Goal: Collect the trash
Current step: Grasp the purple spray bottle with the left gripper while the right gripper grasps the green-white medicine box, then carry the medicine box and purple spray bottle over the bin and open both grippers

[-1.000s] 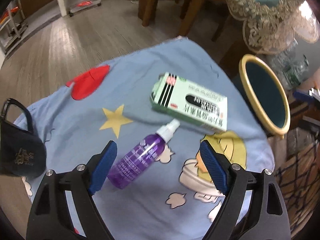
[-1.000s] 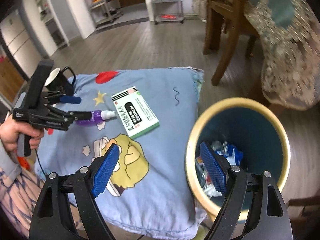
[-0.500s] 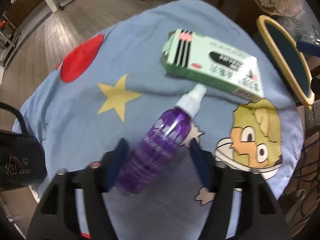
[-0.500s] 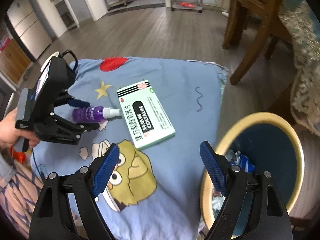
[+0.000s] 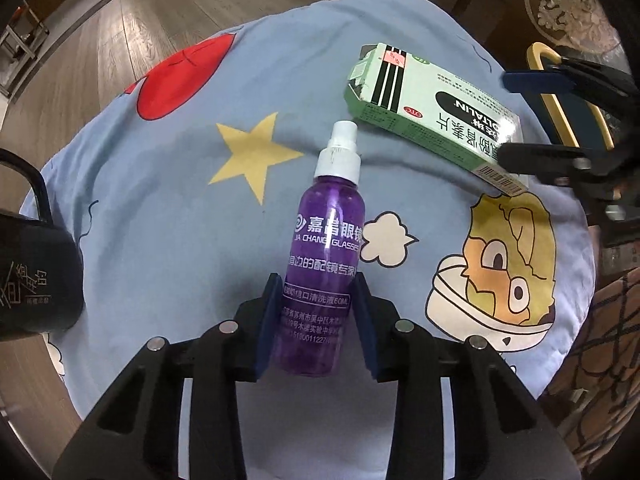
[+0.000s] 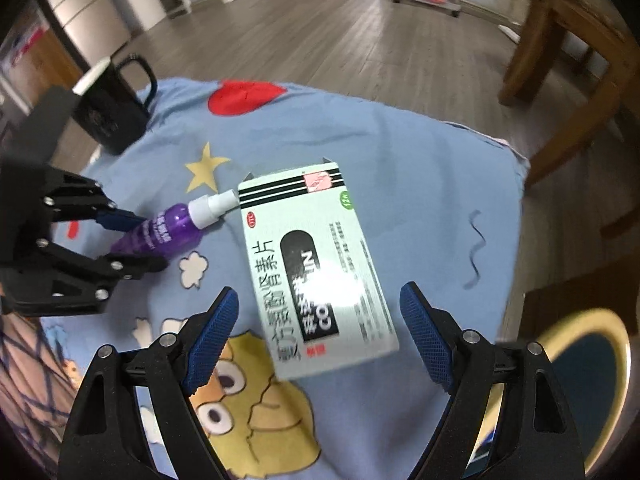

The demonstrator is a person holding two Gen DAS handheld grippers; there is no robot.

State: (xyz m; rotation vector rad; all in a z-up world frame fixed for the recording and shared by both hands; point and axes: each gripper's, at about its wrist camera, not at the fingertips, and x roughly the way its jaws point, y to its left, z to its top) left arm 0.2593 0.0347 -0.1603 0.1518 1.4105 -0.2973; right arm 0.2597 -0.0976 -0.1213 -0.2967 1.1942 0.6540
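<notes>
left gripper [image 5: 318,322] clamped on purple spray bottle [image 5: 322,256], lying on blue cartoon cloth [image 5: 180,208]. right gripper [image 6: 320,338] spread apart over green box [image 6: 316,268]. black mug [image 6: 108,116] at ten o'clock, yellow-rimmed bin [image 6: 592,364] at four, wooden floor [image 6: 320,40] beyond.

- Left gripper [image 5: 316,320], its fingers [image 5: 267,322] closed in against the lower body of a purple spray bottle [image 5: 322,252] lying between them.
- Right gripper [image 6: 318,338], fingers [image 6: 212,330] spread wide, nothing touching either.
</notes>
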